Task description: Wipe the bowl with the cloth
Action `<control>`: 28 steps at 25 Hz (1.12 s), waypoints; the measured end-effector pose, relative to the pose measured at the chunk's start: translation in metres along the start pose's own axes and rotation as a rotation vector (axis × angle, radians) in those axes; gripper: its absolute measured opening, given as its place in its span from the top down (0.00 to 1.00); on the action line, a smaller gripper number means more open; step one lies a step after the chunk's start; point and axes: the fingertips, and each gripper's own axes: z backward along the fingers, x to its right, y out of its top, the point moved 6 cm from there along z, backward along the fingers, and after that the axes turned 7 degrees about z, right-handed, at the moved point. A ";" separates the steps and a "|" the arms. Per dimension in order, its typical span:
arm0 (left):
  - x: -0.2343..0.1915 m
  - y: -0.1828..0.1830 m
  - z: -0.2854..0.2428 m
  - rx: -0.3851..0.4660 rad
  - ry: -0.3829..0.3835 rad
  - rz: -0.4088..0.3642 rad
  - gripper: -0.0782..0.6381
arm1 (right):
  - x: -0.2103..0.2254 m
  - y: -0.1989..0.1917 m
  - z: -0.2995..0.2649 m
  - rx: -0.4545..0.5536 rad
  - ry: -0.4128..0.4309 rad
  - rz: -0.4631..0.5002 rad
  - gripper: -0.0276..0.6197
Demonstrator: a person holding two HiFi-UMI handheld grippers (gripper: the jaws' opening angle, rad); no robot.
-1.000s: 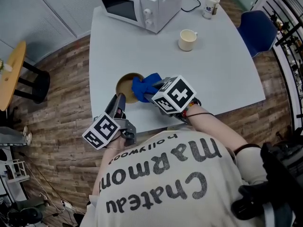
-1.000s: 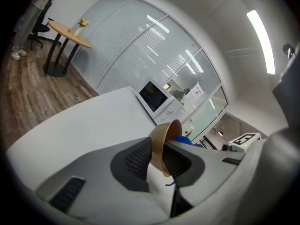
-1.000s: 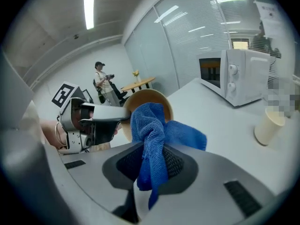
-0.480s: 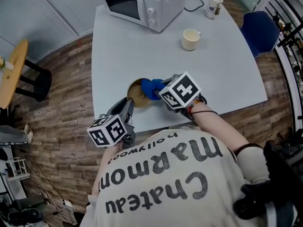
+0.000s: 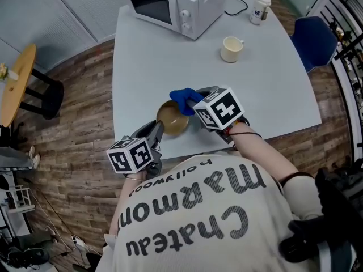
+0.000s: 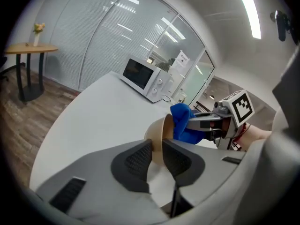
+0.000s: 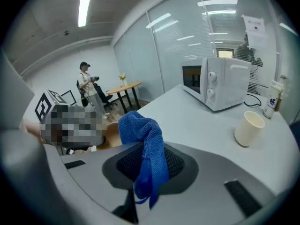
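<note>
A tan bowl (image 5: pixel 173 118) is tilted near the front edge of the white table (image 5: pixel 266 78). My left gripper (image 5: pixel 157 130) is shut on its near rim; in the left gripper view the bowl (image 6: pixel 157 132) stands on edge between the jaws. A blue cloth (image 5: pixel 184 98) is bunched at the bowl's far rim, with my right gripper (image 5: pixel 195 102) shut on it. In the right gripper view the cloth (image 7: pixel 143 142) hangs from the closed jaws, and the bowl (image 7: pixel 110 137) shows just behind it at the left.
At the table's far side stand a white microwave (image 5: pixel 176 1), a cream cup (image 5: pixel 232 49) and a small white bottle (image 5: pixel 260 9). A blue chair (image 5: pixel 313 38) is at the right; a round wooden side table (image 5: pixel 14 86) is at the left. A person (image 7: pixel 87 86) stands far off.
The bowl has come nearer the table's front edge and tipped up in the left gripper. The cloth has shifted from inside the bowl to its far rim.
</note>
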 end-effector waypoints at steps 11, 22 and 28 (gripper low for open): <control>-0.018 -0.006 -0.010 0.037 -0.012 0.217 0.82 | 0.019 0.053 0.051 0.667 -0.044 -0.108 0.86; -0.038 -0.004 -0.057 0.060 0.046 0.400 0.82 | 0.083 -0.015 0.099 0.618 -0.358 -0.310 0.86; -0.031 -0.007 -0.080 0.034 0.033 0.451 0.82 | 0.102 -0.057 0.128 0.569 -0.490 -0.436 0.86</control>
